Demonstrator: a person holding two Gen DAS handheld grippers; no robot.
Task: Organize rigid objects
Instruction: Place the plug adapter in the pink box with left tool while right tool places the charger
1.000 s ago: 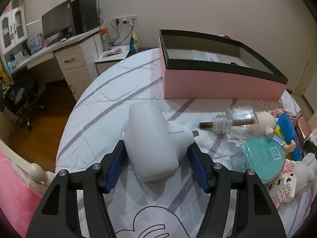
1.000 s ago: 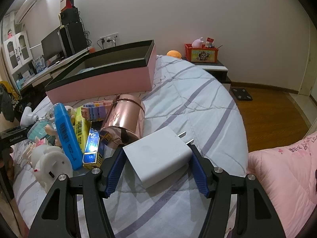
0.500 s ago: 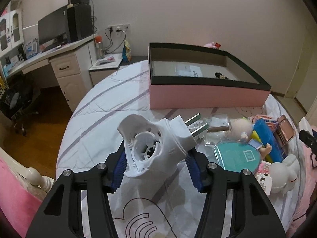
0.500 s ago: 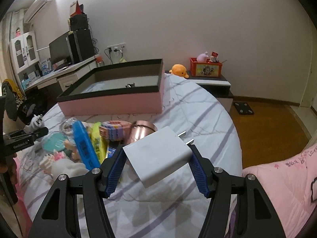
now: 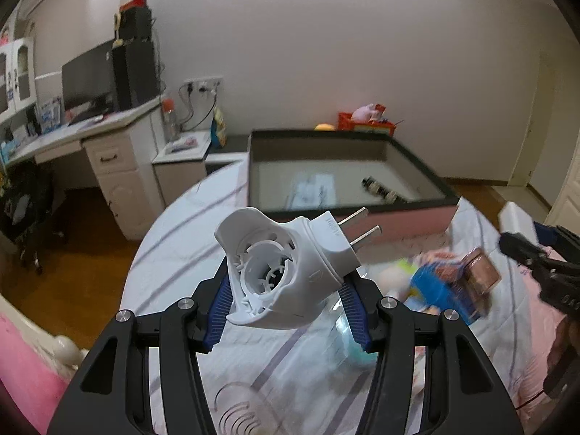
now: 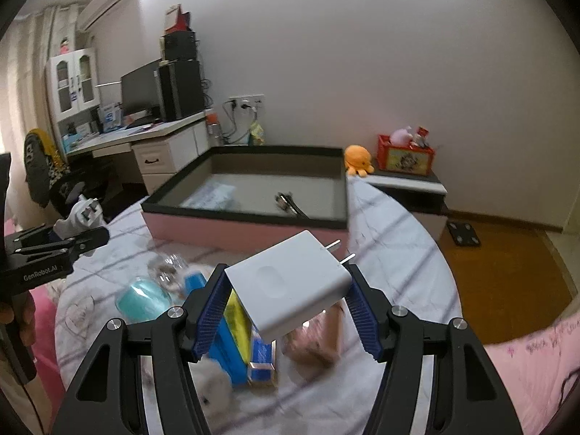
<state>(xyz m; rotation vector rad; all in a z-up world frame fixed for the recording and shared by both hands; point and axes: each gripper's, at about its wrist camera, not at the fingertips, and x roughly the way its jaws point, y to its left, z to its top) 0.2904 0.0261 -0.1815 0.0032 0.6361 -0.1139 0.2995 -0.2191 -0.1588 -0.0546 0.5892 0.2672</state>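
My left gripper (image 5: 288,302) is shut on a white plug-in device (image 5: 286,272) with two metal prongs, held high above the bed. My right gripper (image 6: 286,306) is shut on a white square charger (image 6: 290,282) with two prongs, also lifted. Ahead of both stands a pink box with a black rim (image 5: 417,156), open at the top; it also shows in the right wrist view (image 6: 326,223). Inside it lie a paper sheet (image 5: 311,190) and a small dark metal item (image 6: 288,203). The left gripper shows at the left of the right wrist view (image 6: 78,233).
Loose items lie on the striped bed: a blue bar (image 6: 221,340), a yellow pack (image 6: 237,320), a teal round case (image 6: 143,299), a rose-gold can (image 5: 478,270), white toys (image 6: 212,395). A desk (image 5: 108,141) stands left, a nightstand (image 6: 409,185) behind, a pink pillow (image 6: 533,373) at right.
Both grippers have risen higher above the bed with their chargers and moved toward the pink box, whose inside now shows more fully. The loose items have dropped lower in view.
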